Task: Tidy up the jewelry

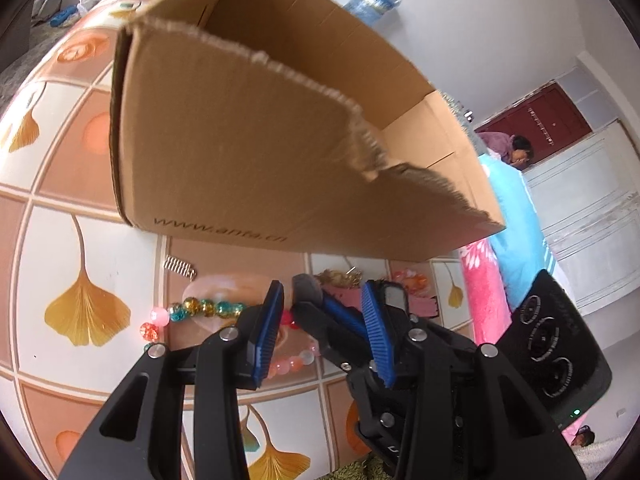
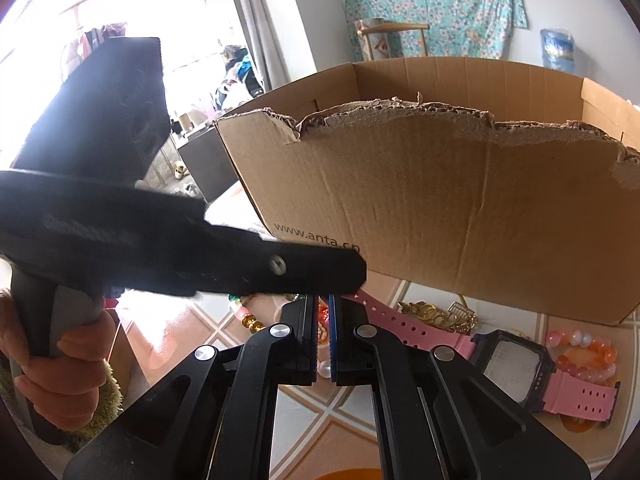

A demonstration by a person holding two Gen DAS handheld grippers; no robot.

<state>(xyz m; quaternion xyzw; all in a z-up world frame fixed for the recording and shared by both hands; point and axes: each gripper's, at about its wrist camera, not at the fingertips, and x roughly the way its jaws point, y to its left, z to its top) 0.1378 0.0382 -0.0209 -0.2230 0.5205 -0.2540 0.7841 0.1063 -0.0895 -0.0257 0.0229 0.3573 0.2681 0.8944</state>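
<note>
Item in work: bead bracelet [image 1: 200, 307], lying flat on bench [image 1: 80, 240] just in front of cardboard box [image 1: 240, 140], not yet in it.

R tongs [image 2: 325, 308]: clenched, pads nearly touching. A red bead and a white bead show in the slit, so the grip is prob. on the bracelet strand. Pinching the thin strand, not a round bead, looks meant to stop slip.

L tongs [image 1: 322, 286]: released, pads apart with nothing pressed between them. R tongs' fingers sit in the gap. L side appears to wait close by, either to steady the loop or to take the far end. Hand [image 2: 60, 360] wraps the L handle.

Orientation: bracelet loop is stretched approx. side to side, long axis roughly parallel to the box's near wall. Green/gold beads lie to the L, pink ones to the R.

Other stock: pink watch [image 2: 516, 364] face up, strap running diag. along bench. Gold piece [image 2: 436, 314] is at the box foot. Orange bracelet [image 2: 588, 354] lies just beside the watch
</note>
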